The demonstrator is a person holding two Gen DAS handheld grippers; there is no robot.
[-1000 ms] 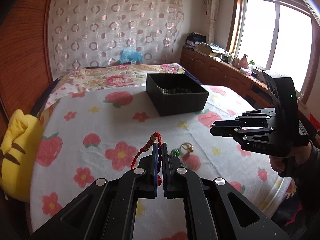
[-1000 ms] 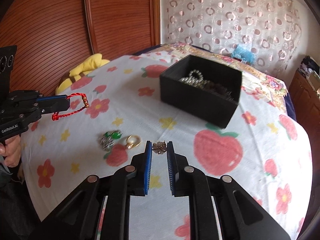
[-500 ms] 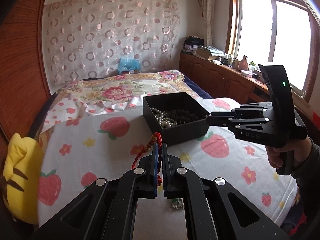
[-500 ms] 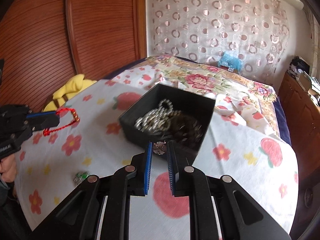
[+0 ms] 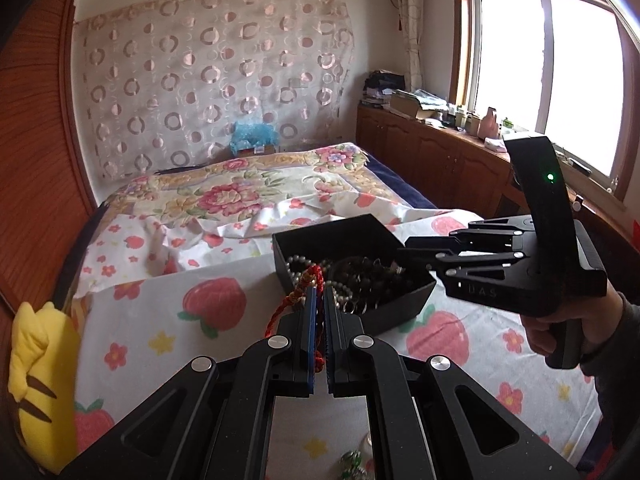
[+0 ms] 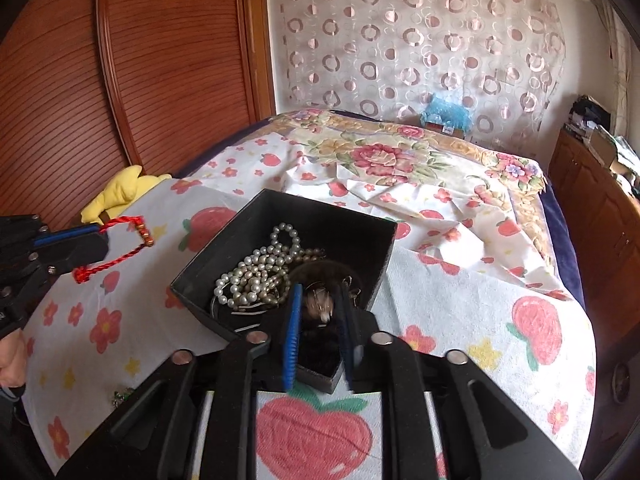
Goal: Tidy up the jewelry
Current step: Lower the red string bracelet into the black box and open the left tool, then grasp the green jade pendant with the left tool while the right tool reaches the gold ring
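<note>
A black open box (image 6: 224, 276) holding a pearl necklace (image 6: 256, 268) and dark beads stands on the strawberry-print cloth; it also shows in the left wrist view (image 5: 404, 308). My left gripper (image 5: 319, 296) is shut on a red braided cord bracelet (image 5: 298, 294), held near the box's left side; the bracelet also shows in the right wrist view (image 6: 120, 240). My right gripper (image 6: 319, 304) is open over the box, and a small blurred flower-shaped brooch (image 6: 320, 306) is between its fingers, dropping free.
A green-stone piece (image 5: 352, 460) and another small piece lie on the cloth near me. A yellow plush toy (image 5: 36, 384) sits at the left edge. A wooden cabinet (image 5: 440, 160) runs under the window on the right.
Both grippers moved toward the box. The right gripper came over the box and opened, letting go of the brooch. The left gripper kept hold of the red bracelet.
</note>
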